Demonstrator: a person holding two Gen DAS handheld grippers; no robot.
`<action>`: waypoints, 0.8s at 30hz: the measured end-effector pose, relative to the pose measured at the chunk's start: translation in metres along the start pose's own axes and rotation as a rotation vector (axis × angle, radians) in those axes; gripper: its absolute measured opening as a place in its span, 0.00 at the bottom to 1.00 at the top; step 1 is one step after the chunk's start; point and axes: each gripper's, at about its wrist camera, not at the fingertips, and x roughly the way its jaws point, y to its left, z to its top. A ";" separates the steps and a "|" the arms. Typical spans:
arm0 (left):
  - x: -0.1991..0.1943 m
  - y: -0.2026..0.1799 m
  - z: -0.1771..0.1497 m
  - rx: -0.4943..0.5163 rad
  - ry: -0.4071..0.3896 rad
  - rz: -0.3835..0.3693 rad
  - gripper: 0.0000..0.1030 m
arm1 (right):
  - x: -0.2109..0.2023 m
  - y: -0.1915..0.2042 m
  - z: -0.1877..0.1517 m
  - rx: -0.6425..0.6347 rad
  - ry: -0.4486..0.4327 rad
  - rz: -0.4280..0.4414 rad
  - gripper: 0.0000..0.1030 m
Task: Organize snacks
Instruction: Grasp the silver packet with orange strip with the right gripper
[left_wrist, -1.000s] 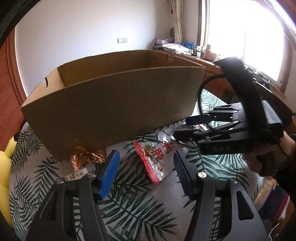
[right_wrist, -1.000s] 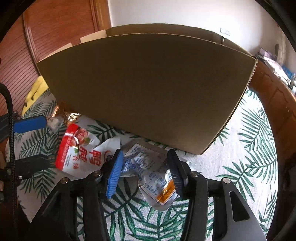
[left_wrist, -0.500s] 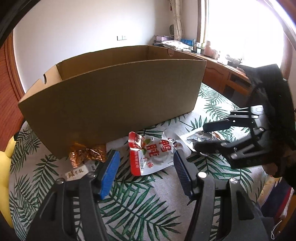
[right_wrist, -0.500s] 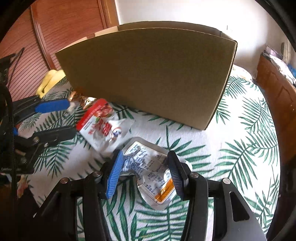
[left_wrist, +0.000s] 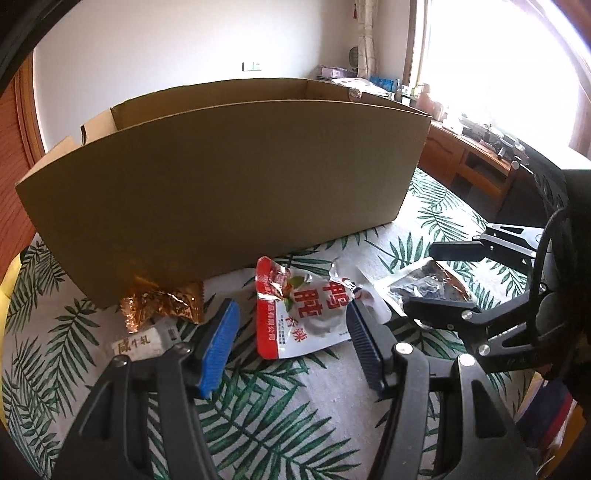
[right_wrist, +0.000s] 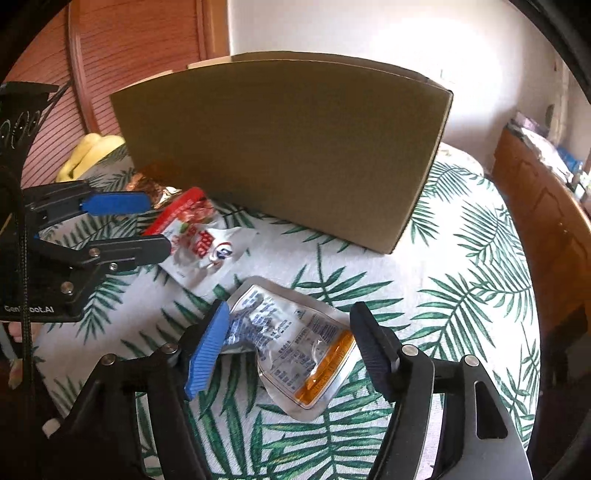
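A big open cardboard box (left_wrist: 229, 184) stands on the leaf-print cloth; it also shows in the right wrist view (right_wrist: 288, 147). In front of it lie a red-and-white snack pouch (left_wrist: 299, 314), a gold foil packet (left_wrist: 162, 306), a small white packet (left_wrist: 136, 343) and a clear silver pouch (right_wrist: 295, 343). My left gripper (left_wrist: 291, 347) is open, with the red-and-white pouch (right_wrist: 199, 240) between its fingers. My right gripper (right_wrist: 288, 350) is open, astride the silver pouch (left_wrist: 428, 284), which lies on the cloth.
A wooden desk (left_wrist: 476, 162) with clutter stands under the bright window at the right. A yellow object (right_wrist: 92, 151) lies at the cloth's left edge beside a slatted wooden door (right_wrist: 122, 66). A wooden edge (right_wrist: 546, 221) borders the right side.
Both grippers have pulled back from the box. The right gripper has moved right and lower in the left wrist view. The pouches lie in the same places on the cloth.
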 end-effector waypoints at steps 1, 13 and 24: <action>0.000 0.001 0.000 -0.001 0.000 -0.001 0.59 | 0.001 0.000 0.000 0.000 0.000 -0.010 0.72; 0.016 0.001 0.006 -0.035 0.007 0.000 0.59 | -0.005 -0.002 -0.007 -0.016 -0.014 -0.111 0.80; 0.038 -0.004 0.015 -0.054 0.081 0.007 0.63 | -0.014 -0.012 -0.012 0.056 -0.028 -0.082 0.80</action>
